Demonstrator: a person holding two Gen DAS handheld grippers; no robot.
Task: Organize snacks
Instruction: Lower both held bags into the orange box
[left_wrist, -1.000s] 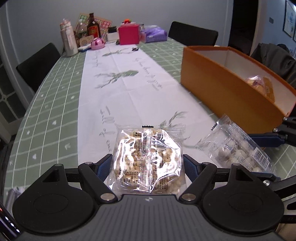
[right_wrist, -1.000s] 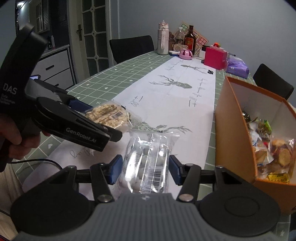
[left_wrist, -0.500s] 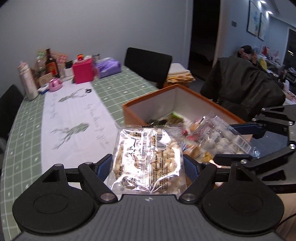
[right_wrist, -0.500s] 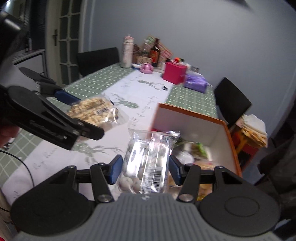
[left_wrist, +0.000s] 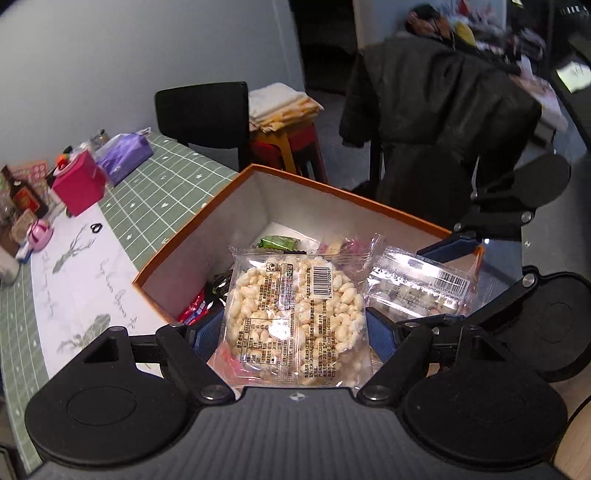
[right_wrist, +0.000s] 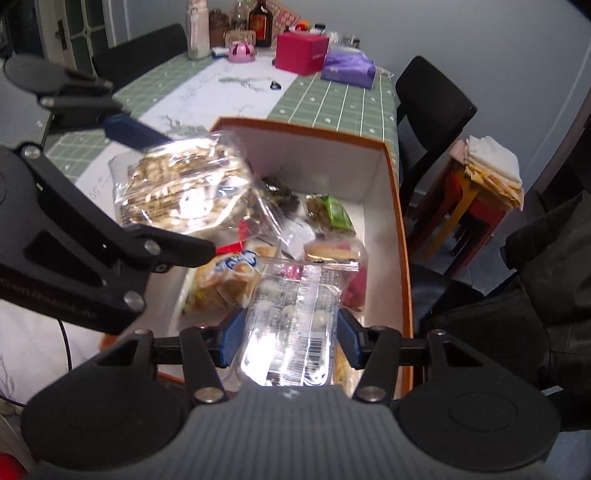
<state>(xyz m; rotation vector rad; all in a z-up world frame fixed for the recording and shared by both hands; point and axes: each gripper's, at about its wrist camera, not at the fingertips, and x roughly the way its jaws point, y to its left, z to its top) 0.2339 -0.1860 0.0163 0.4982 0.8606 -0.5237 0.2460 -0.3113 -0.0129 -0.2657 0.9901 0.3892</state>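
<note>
At nine o'clock in the right wrist view, the left gripper grasps a rice-puff packet over the orange box. At six o'clock, the right gripper grasps a clear candy packet above the box's snacks. In the left wrist view the puff packet sits at centre, the candy packet at three o'clock, both above the box on the table.
</note>
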